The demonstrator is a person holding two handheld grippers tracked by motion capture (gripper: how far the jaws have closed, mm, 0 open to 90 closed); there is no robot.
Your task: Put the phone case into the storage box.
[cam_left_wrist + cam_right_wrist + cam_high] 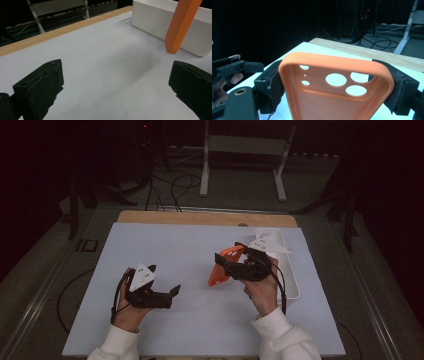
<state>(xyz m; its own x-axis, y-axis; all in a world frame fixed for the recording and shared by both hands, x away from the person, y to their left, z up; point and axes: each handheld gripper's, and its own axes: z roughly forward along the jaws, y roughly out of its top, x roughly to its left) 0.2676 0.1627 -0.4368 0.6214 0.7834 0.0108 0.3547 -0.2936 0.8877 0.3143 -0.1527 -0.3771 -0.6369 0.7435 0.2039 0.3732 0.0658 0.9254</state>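
- Phone case [225,266], orange, sits clamped in our right gripper [235,265]: one black jaw presses each long side, case lifted off the table and tilted.
- Right gripper view: case [337,92] fills the gap btwn the jaws, hollow side toward the cam, round lens cut-outs near its upper edge, which rises past the jaw tips.
- Jaws here are set as wide as the case, both pads touching its rim.
- White tray [290,270] lies just behind and to the outer side of the right gripper, on the table's right part; a white piece rests at its far end, can't tell what it is.
- Left gripper [167,292] is well apart from the case, low over the white mat [190,245], w/ our left hand [131,312] wrapped round its body.
- Left gripper view [115,82]: jaws spread wide, bare mat btwn them.
- Ahead and to the right of those jaws in that view, the case's lower end [181,25] hangs above the mat, in front of the tray wall [155,20].
- Right hand [264,292] grips the right gripper from below; cable loops off beside the tray.
- Wooden table edge [200,217] shows beyond the mat, far from both grippers.
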